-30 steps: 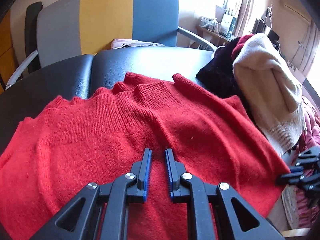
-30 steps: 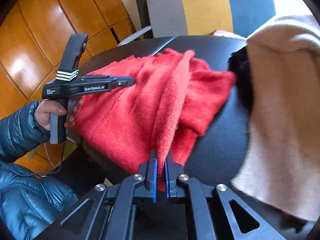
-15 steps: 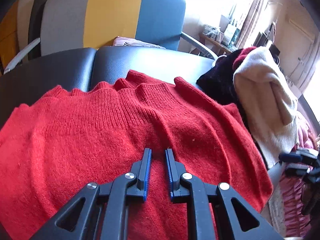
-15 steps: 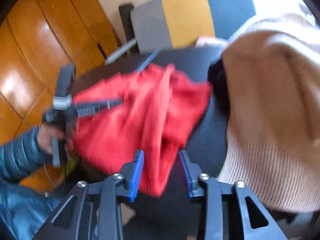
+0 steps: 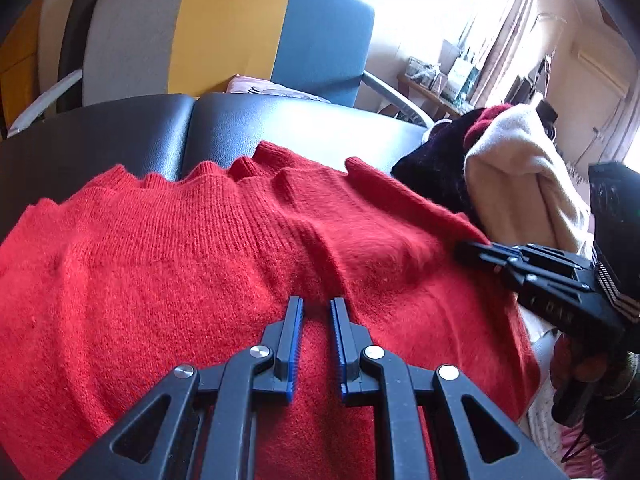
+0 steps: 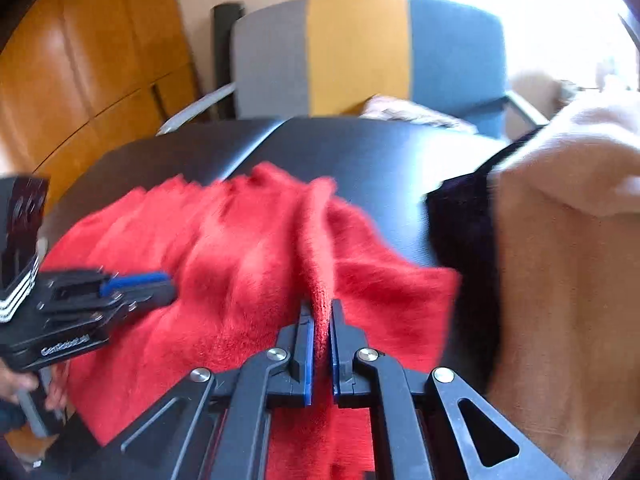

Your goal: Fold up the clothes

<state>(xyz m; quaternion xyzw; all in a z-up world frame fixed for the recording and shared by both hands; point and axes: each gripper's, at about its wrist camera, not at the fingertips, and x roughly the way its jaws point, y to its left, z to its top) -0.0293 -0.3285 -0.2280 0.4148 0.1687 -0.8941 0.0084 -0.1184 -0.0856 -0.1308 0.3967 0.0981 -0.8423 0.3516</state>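
A red knit sweater point(image 5: 192, 264) lies spread on the black padded table point(image 5: 120, 140). It also shows in the right wrist view point(image 6: 224, 264). My left gripper point(image 5: 317, 308) rests low over the sweater's middle with its jaws a small gap apart and nothing between them. It shows at the left of the right wrist view point(image 6: 160, 286). My right gripper point(image 6: 321, 312) is shut on a raised ridge of the red sweater. In the left wrist view it point(image 5: 466, 249) reaches in from the right at the sweater's right edge.
A pile of cream point(image 5: 520, 184) and dark point(image 5: 432, 164) garments sits on the table's right side. A grey, yellow and blue chair point(image 5: 232, 36) stands behind the table. Wooden cabinets point(image 6: 80, 60) stand at the left.
My right gripper opened and let go of the sweater, moved forward, and has closed again on a fold of it. My left gripper stayed over the sweater, barely moving.
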